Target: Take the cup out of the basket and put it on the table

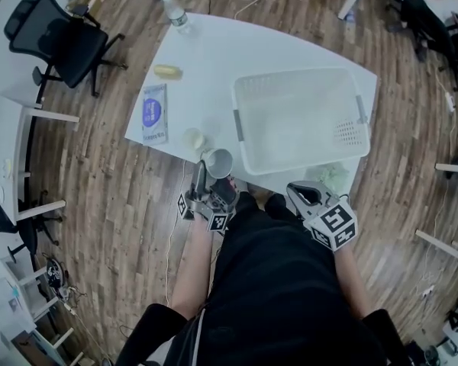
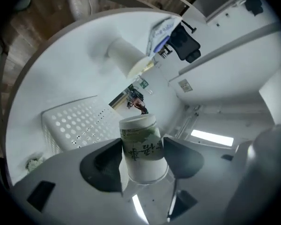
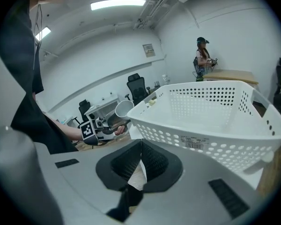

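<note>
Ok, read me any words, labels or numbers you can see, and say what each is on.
Nothing here reads outright.
Dark printed characters on the cup: not legible.
The barcode sticker on the basket: digits too small.
Blue print on the packet on the table: blurred.
</note>
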A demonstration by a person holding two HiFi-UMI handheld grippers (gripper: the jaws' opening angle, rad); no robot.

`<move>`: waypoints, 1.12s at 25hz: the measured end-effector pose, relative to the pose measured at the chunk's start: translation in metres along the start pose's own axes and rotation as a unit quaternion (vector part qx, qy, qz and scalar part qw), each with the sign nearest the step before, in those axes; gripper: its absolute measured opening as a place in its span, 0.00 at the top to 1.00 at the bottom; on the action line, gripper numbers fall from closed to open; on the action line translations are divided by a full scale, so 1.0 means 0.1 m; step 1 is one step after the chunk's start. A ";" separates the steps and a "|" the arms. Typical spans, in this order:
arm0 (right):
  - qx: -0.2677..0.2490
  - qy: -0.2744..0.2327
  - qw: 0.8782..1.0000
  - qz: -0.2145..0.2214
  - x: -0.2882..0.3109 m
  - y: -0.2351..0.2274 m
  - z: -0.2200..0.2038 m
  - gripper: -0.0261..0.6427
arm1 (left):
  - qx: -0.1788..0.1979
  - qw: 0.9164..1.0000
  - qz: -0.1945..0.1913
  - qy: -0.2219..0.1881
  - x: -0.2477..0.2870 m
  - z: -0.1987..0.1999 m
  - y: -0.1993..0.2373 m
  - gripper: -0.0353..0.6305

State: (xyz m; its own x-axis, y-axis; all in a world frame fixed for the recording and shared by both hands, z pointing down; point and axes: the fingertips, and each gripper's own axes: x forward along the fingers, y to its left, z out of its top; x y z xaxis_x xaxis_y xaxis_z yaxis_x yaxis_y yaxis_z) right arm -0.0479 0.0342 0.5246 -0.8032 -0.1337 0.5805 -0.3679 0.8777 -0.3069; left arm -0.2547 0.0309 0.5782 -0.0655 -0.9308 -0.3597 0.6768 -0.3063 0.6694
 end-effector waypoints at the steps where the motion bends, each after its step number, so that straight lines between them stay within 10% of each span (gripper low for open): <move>1: 0.002 0.003 1.000 -0.004 0.00 0.00 0.00 0.92 | -0.012 1.000 0.000 -0.013 -0.01 0.08 0.08 0.54; 11: 0.011 0.029 0.999 -0.019 0.03 0.07 -0.05 0.92 | -0.107 0.985 0.031 -0.134 -0.18 0.71 0.72 0.54; 28: 0.040 0.075 0.995 -0.042 0.12 -0.05 -0.22 0.92 | -0.071 0.991 0.058 -0.095 -0.17 0.83 0.81 0.43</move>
State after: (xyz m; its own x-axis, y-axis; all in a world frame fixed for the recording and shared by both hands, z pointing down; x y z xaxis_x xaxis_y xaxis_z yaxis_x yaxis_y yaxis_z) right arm -0.0457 0.0386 0.5495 -0.6907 -0.1302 0.7113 -0.4722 0.8262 -0.3072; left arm -0.2596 0.0053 0.6923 -0.1094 -0.9829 -0.1480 0.7832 -0.1769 0.5960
